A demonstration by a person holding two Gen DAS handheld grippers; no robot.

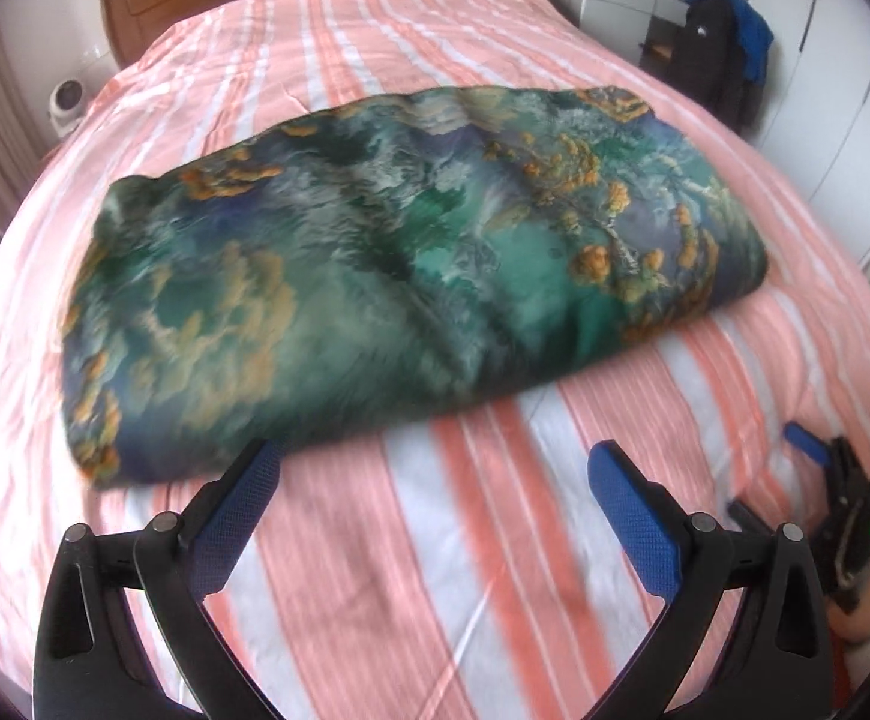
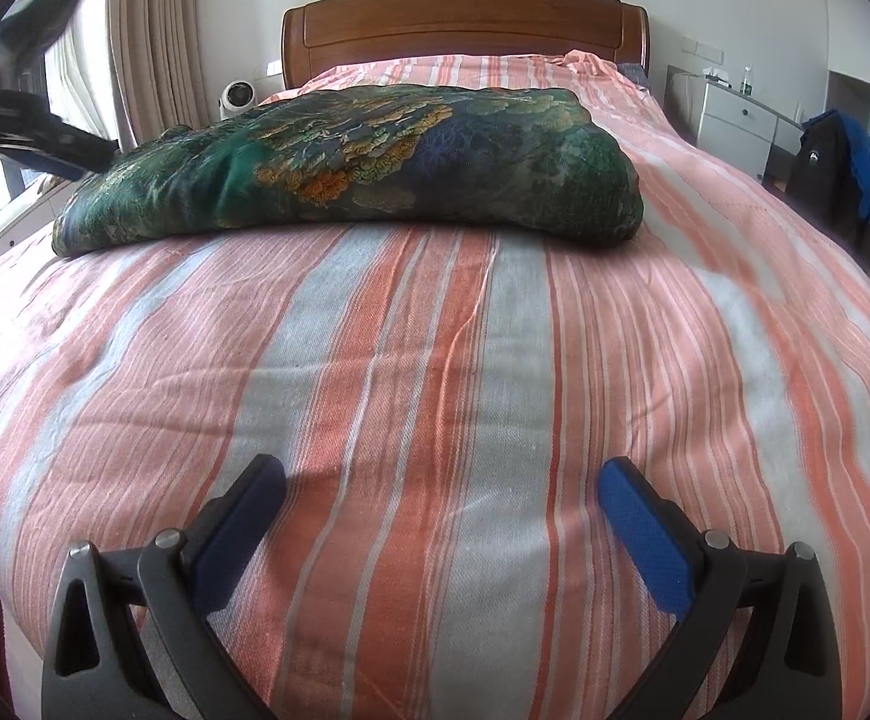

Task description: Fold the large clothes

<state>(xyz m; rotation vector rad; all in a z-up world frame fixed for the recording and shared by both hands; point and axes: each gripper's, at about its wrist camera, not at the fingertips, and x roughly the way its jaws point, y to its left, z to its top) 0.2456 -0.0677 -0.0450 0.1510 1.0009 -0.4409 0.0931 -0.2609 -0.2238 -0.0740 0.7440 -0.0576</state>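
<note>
The left gripper (image 1: 432,468) hangs just above the bed's striped sheet (image 1: 495,540), jaws spread wide and holding nothing; its left fingertip (image 1: 264,459) sits at the near edge of the folded garment (image 1: 387,264), though motion blur in the left wrist view leaves it unclear whether the two actually touch.

The garment, a large green and blue printed piece with orange blossoms, lies across the middle of the bed as a thick, rounded bundle, its long side running left to right. It looks soft and silky, probably slippery, and bulky enough to sag and slide open if lifted by a single layer. A sound hold would likely take the stacked edges together at a corner, one gripper at each end of the near side, pinching deep rather than at the outermost layer.

Further right, the right gripper (image 2: 442,471) rests low over the sheet, well short of the bundle, jaws likewise apart and empty. Beyond the garment stands the wooden headboard (image 2: 465,24).
</note>
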